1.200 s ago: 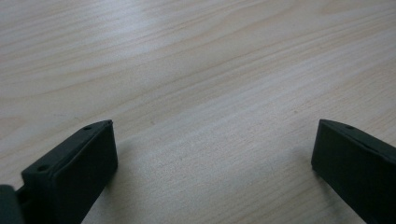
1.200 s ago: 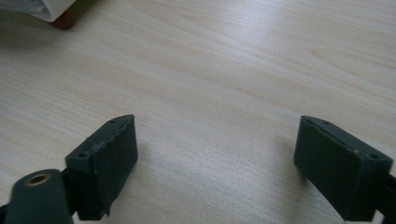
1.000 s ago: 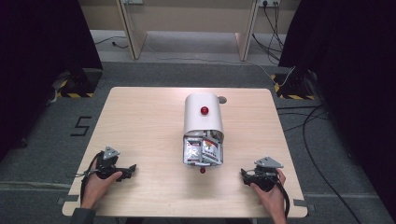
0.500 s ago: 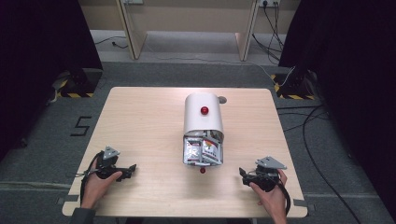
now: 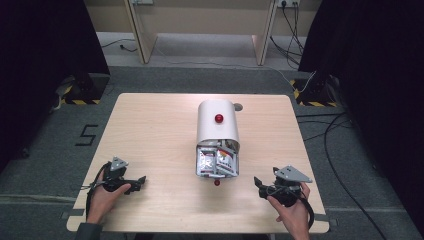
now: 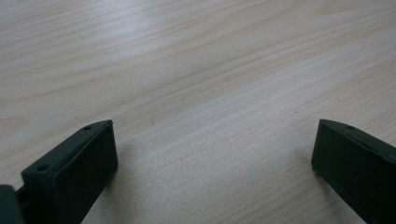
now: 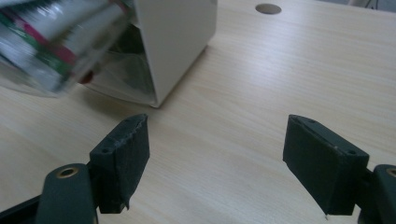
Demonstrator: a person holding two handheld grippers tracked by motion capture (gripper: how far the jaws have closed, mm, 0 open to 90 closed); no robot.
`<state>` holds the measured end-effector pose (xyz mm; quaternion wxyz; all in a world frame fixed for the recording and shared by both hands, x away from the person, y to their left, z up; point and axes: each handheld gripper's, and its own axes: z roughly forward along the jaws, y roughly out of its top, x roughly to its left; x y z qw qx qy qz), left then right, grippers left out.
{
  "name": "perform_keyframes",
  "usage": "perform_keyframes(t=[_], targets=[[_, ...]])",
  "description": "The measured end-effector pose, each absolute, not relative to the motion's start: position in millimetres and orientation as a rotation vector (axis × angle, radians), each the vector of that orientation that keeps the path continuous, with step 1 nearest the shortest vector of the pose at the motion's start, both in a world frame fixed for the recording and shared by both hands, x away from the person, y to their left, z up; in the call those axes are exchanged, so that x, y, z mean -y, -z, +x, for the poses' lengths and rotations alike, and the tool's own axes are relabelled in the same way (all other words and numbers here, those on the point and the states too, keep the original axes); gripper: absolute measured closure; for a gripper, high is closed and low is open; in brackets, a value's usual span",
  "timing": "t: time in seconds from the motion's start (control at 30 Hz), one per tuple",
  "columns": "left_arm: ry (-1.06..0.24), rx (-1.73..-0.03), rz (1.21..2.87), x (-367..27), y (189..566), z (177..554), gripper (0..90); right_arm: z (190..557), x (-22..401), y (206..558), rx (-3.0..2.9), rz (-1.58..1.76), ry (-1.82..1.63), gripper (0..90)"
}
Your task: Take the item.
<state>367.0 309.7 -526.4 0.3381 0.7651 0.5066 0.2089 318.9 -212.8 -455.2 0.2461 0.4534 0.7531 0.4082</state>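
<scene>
A: Jaws first. Right gripper (image 7: 215,163): jaws stand wide, bare wood between them, nothing held. They have just been closing a little, with no object in the gap. In the high view the same right gripper (image 5: 262,184) sits near the counter's front right edge, pointing left toward the dispenser.

B: Left side?

A: Left gripper (image 6: 212,163): jaws spread wide as well, only wood grain between them. In the high view the left gripper (image 5: 137,181) rests near the front left, in the person's left hand (image 5: 102,197).

B: Where is the work item?

A: A white box-shaped dispenser (image 5: 217,122) lies at mid-counter, rounded end away from the person, a red knob (image 5: 219,118) on its top face. Its open end faces the person, with foil packets (image 5: 216,161) showing in the opening. A small red ball (image 5: 217,182) lies on the counter (image 5: 150,130) just in front of the packets. In the right gripper view, the dispenser (image 7: 180,42) corner is ahead and left of the jaws, the packets (image 7: 51,32) blurred.

B: Step in hand?

A: Judged: approach, grasp not begun. Both grippers are well apart from the dispenser. Next move likely calls for carrying the right jaws leftward to the open end and lining them across one packet edge.

B: Legible text?

A: A painted "5" (image 5: 86,135) on the floor left of the counter. Packet printing shows red and green patches; no words readable.
</scene>
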Motion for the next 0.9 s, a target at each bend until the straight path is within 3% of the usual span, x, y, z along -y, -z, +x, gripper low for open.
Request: perform_keyframes(t=[0.9], targets=[[-0.544,-1.321,1.992,-309.6,526.3,366.9,0.0,281.1,181.8,401.1,-2.090,1.040,-1.256,32.5]])
